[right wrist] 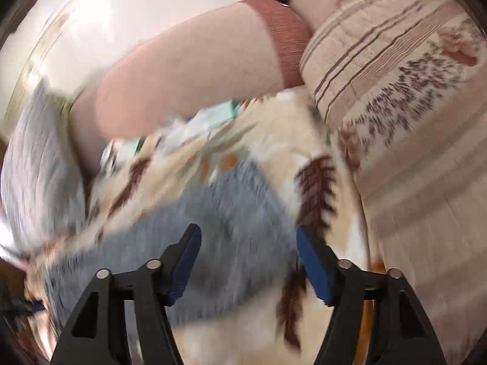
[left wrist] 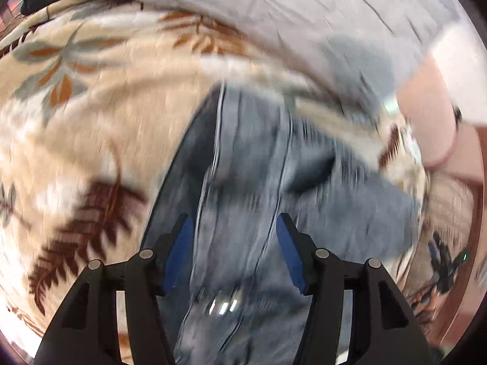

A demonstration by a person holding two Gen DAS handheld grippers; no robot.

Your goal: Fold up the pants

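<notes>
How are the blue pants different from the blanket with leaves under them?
The pants are plain blue-grey denim with seams; the blanket is cream with brown and orange leaves. The pants are the smaller thing and lie on top; the blanket spreads wide beneath. Both are soft cloth.

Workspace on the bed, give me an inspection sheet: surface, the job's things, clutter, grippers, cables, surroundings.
Surface: cream blanket with brown and grey leaf print; both views blurred.
Job's things: blue-grey pants lying on the blanket, seams running away from the left camera; also seen in the right view.
Clutter: pale grey quilt bunched beyond the pants; small greenish-white items at the blanket's far edge, too blurred to name.
Grippers: left gripper open above the pants, pads not pressing cloth; right gripper open over the pants' edge, holding nothing.
Cables: nothing seen.
Surroundings: striped patterned pillow; pink padded headboard.
</notes>
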